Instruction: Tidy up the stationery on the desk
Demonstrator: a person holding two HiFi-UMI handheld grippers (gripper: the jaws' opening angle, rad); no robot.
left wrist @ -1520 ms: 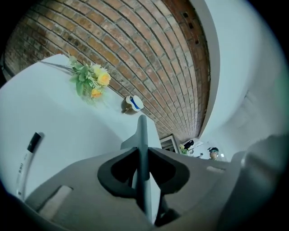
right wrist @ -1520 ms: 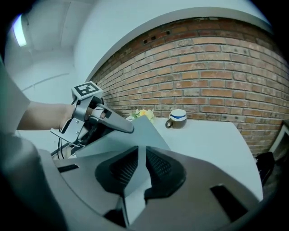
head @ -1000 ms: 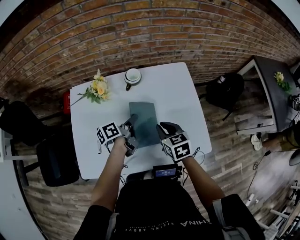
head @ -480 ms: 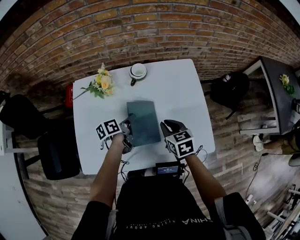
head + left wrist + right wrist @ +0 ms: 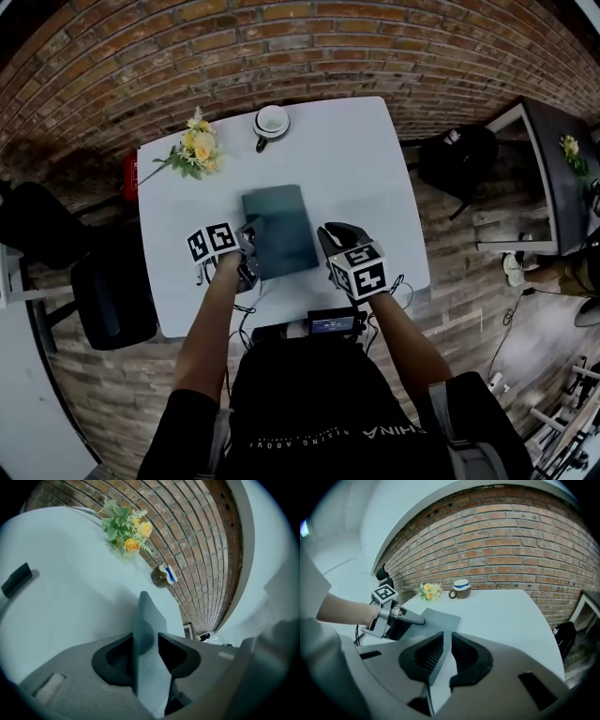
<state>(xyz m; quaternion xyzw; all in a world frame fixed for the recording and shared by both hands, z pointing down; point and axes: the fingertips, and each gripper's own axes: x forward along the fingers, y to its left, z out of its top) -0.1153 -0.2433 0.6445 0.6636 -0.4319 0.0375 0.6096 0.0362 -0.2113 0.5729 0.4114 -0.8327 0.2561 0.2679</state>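
Head view hides what right gripper view shows: jaws pinching notebook [image 5: 440,620].

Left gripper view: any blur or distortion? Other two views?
Head view: strong fisheye, brick wall bows, corners vignetted black, otherwise sharp. Left gripper view: notebook edge up close is soft, flowers farther off are sharper, white table reads bluish. Right gripper view: same barrel bend, even light, no glare.

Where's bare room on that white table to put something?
Bare: the table's right side, from the cup down to the near edge, and the left strip below the flowers. Crowded: the near middle, around the dark folder.
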